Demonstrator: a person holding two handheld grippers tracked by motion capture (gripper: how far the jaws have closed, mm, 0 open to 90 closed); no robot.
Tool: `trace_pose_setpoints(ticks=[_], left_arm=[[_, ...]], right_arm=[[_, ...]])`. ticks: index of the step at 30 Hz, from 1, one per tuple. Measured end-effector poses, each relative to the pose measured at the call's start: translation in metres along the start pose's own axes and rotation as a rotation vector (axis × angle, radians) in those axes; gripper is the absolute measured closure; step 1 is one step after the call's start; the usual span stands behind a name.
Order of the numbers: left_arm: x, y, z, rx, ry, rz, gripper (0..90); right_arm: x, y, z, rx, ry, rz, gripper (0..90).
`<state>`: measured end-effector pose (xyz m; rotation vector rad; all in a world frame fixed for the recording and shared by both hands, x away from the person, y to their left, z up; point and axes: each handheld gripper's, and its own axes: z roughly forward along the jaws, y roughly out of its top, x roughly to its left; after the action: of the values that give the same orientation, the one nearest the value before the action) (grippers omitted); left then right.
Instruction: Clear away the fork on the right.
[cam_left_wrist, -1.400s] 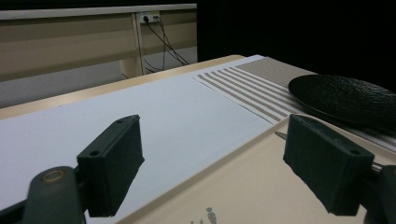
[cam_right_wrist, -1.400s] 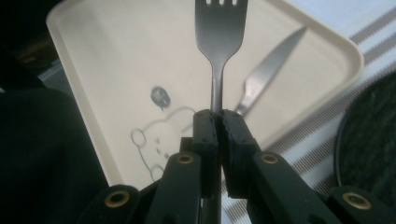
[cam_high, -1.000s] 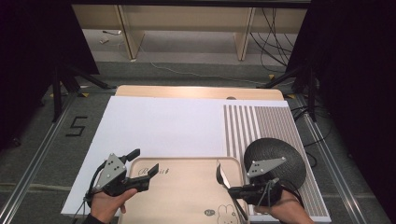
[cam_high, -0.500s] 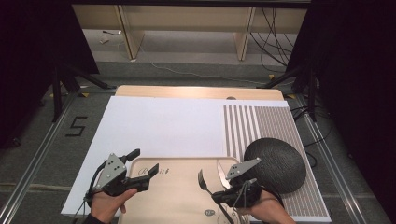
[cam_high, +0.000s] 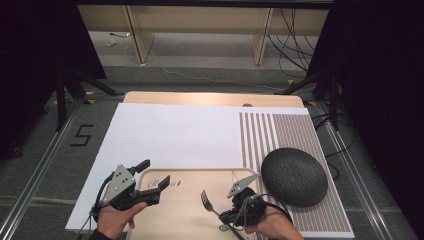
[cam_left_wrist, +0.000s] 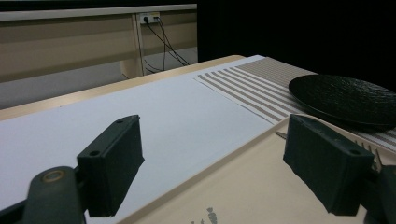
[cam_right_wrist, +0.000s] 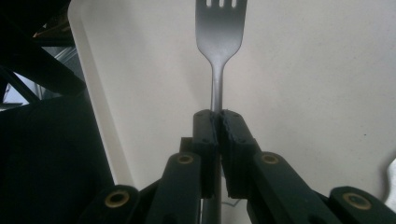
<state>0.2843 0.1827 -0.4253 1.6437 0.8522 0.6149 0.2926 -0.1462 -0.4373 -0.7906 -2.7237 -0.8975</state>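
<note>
My right gripper (cam_high: 225, 216) is shut on the handle of a metal fork (cam_high: 206, 198) above the beige tray (cam_high: 180, 215), near its right side. In the right gripper view the two jaws (cam_right_wrist: 217, 123) pinch the thin handle, and the fork head (cam_right_wrist: 219, 28) points away over the tray (cam_right_wrist: 303, 70). At the tray's left edge my left gripper (cam_high: 152, 175) is open with nothing between its pads (cam_left_wrist: 112, 168). Past its right pad, the left gripper view shows the fork tines (cam_left_wrist: 369, 148) and the black plate (cam_left_wrist: 345, 98).
A black textured plate (cam_high: 293, 176) rests on the striped placemat (cam_high: 280, 130), right of the tray. A white sheet (cam_high: 170, 135) covers the table beyond the tray. Wooden furniture legs and cables stand on the floor behind the table.
My right gripper has carried the fork left and slightly down, from in front of the black plate to over the tray. The left gripper has stayed in place.
</note>
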Motion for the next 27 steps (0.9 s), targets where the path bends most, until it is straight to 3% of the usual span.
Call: trace_pose_setpoints(ticks=[7, 17, 26, 27], left_arm=[[0.000, 0.000, 0.000, -0.001, -0.001, 0.000, 18.9], [0.000, 0.000, 0.000, -0.001, -0.002, 0.001, 18.9], [0.000, 0.000, 0.000, -0.001, -0.003, 0.001, 18.9], [0.000, 0.000, 0.000, -0.002, -0.003, 0.000, 18.8]], right_arm=[[-0.001, 0.000, 0.010, 0.047, 0.013, 0.007, 85.4], [-0.002, -0.001, 0.023, 0.120, -0.020, 0.007, 85.2], [-0.002, -0.002, 0.029, 0.153, -0.060, 0.006, 83.9], [-0.002, -0.001, 0.029, 0.143, -0.058, 0.010, 80.4]])
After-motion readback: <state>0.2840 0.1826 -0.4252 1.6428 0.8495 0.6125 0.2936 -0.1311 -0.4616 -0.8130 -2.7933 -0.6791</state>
